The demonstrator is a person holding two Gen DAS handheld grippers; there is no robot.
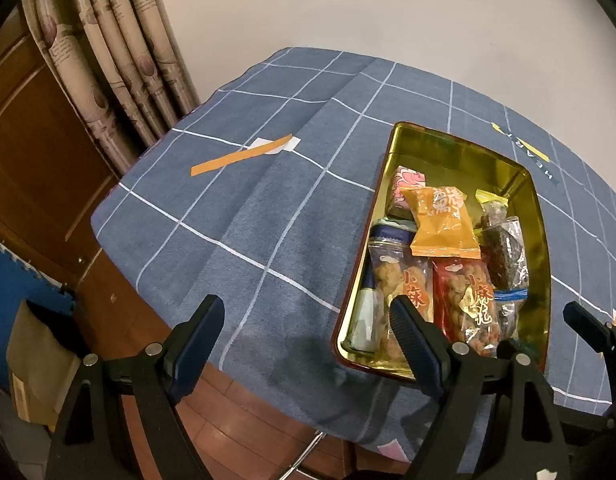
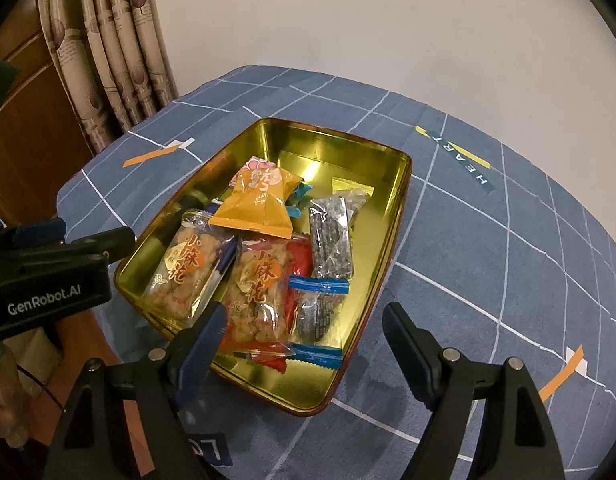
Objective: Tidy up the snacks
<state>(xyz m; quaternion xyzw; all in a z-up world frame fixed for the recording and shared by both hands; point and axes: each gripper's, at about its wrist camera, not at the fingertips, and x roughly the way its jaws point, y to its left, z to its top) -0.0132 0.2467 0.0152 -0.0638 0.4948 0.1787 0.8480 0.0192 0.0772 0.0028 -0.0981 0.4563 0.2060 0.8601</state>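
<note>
Holding 1 gold tin of wrapped snacks, the desk is covered by a blue cloth with a white grid.

Left hand-held gripper: fingers apart, nothing between them, above the desk's near edge. The tin lies just right of and ahead of it; its right finger overlaps the tin's near-left corner in the left view, contact not clear.

Right hand-held gripper: fingers apart, nothing clamped, poised over the tin's near end. The left finger overlaps the near packets; contact cannot be told.

Tin contents, nearest the right hand-held gripper outward:
- 2 clear packs of fried twists side by side, the right one with red trim.
- 1 red packet, mostly covered, beside them.
- 1 clear packet with blue ends to the right.
- 1 dark bar in clear wrap beyond that.
- 1 orange pack resting on the others at mid-tin.
- 1 pink packet, behind the orange pack.
- 1 yellow-edged packet toward the far end.

The tin's far end shows bare gold floor.

Surroundings: a curtain and a wooden panel beyond the desk to the left; an orange strip printed on the cloth ahead of the left hand-held gripper.
</note>
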